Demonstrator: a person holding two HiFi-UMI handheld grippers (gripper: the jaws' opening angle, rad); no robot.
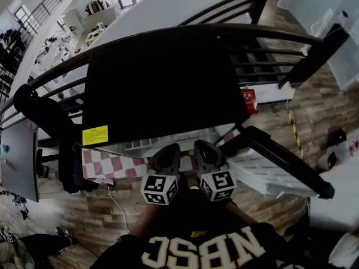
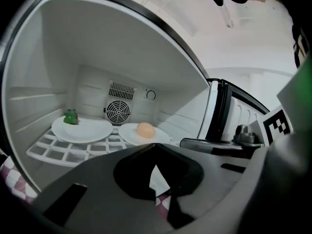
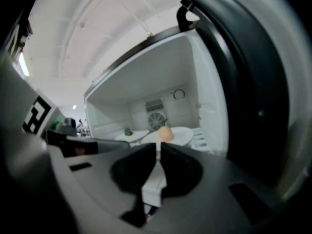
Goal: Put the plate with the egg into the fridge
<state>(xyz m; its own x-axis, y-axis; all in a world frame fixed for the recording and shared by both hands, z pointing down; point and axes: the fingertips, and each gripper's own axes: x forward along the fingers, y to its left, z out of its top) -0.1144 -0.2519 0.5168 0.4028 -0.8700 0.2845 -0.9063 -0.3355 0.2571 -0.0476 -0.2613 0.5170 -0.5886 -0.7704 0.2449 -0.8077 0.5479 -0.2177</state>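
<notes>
Inside the open fridge (image 2: 58, 43) a tan egg (image 2: 146, 129) lies on a white plate (image 2: 127, 134) that rests on the white wire shelf (image 2: 63, 150). The right gripper view shows the same egg (image 3: 165, 133) and plate (image 3: 184, 136) straight beyond the jaw tips. My left gripper (image 2: 155, 146) is shut and holds nothing, a little outside the fridge opening. Close beside it, my right gripper (image 3: 158, 148) is also shut and holds nothing. In the head view the left gripper (image 1: 168, 151) and the right gripper (image 1: 203, 148) point side by side under the black fridge top (image 1: 162, 88).
A second white plate (image 2: 83, 130) with a small green thing (image 2: 71, 116) sits left of the egg plate. A round fan grille (image 2: 117, 112) is on the back wall. The fridge door (image 1: 280, 170) stands open at the right. A checked cloth (image 1: 109, 164) lies below the fridge.
</notes>
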